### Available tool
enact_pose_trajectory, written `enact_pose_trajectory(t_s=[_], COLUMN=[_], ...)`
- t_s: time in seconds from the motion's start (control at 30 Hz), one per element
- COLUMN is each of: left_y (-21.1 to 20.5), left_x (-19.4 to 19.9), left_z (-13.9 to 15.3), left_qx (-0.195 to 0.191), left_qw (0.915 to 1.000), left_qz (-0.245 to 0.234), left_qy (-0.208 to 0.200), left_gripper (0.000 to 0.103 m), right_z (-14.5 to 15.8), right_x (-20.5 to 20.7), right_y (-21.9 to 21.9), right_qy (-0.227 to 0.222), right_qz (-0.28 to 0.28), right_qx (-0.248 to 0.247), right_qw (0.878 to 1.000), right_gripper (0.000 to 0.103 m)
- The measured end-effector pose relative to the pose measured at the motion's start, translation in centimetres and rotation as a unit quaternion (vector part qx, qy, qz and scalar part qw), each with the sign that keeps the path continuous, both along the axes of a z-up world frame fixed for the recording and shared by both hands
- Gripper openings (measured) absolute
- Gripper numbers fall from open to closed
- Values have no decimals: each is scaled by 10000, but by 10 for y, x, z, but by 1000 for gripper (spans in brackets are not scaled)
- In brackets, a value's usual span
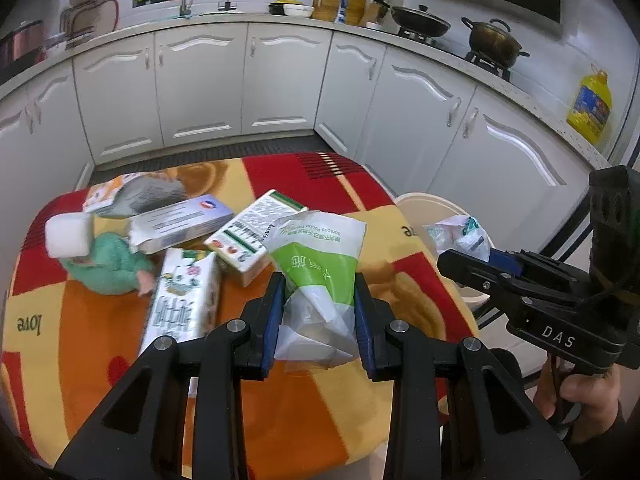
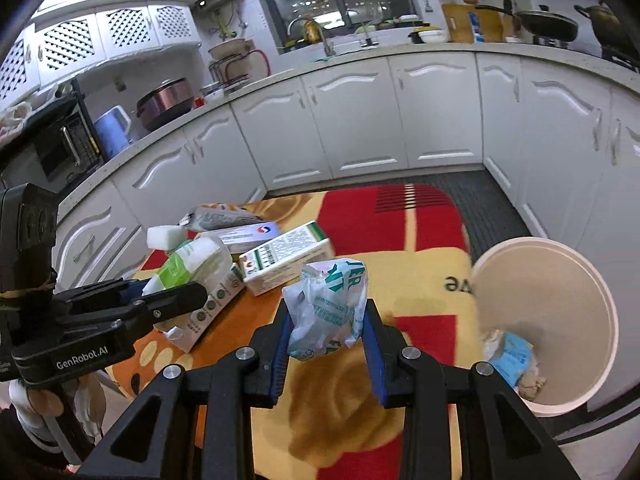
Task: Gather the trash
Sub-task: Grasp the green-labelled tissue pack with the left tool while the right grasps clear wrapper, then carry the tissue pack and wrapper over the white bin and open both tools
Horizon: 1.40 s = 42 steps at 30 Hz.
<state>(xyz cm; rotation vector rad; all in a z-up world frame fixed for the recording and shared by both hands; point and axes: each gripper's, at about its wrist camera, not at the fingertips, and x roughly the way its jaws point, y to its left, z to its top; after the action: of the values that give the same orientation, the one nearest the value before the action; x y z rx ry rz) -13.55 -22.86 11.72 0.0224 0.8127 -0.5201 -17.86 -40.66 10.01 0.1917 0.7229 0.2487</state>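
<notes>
Gripping a green-and-white packet (image 1: 320, 276), the left claw (image 1: 319, 312) hovered near the bin (image 2: 560, 280); the right claw (image 2: 327, 332) clamped a crumpled wrapper (image 2: 326, 308).

So the green-and-white tissue wrapper (image 1: 320, 276) is crumpled and pinched upright, off the surface, and the white wrapper with teal print (image 2: 326, 314) is a scrunched ball, also pinched. Still lying on the colourful blanket: a few cartons — the green-striped one (image 1: 250, 238), the blue-and-white one (image 1: 184, 224), the floral one (image 1: 182, 300) — all flat. The cream bin (image 2: 560, 280) sits beside it with some scraps at the bottom.
</notes>
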Motion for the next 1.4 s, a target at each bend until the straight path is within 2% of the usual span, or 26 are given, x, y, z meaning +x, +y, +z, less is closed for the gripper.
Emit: enact_pose_trajectory(t_s=[0.67, 1.4], left_y=[-81, -163], left_x=[-1, 20], left_z=[-2, -16], left_qx=[181, 296], left_qw=[9981, 9938], left_qz=[-576, -1071], left_qy=[-136, 12], left_gripper=[30, 30], right_z=[-5, -20], right_x=[-18, -28], right_y=[-65, -132], right_qy=[70, 274], right_qz=[-709, -1408], right_qx=[-10, 2], right_qw=[9975, 9897], right_gripper=[32, 32])
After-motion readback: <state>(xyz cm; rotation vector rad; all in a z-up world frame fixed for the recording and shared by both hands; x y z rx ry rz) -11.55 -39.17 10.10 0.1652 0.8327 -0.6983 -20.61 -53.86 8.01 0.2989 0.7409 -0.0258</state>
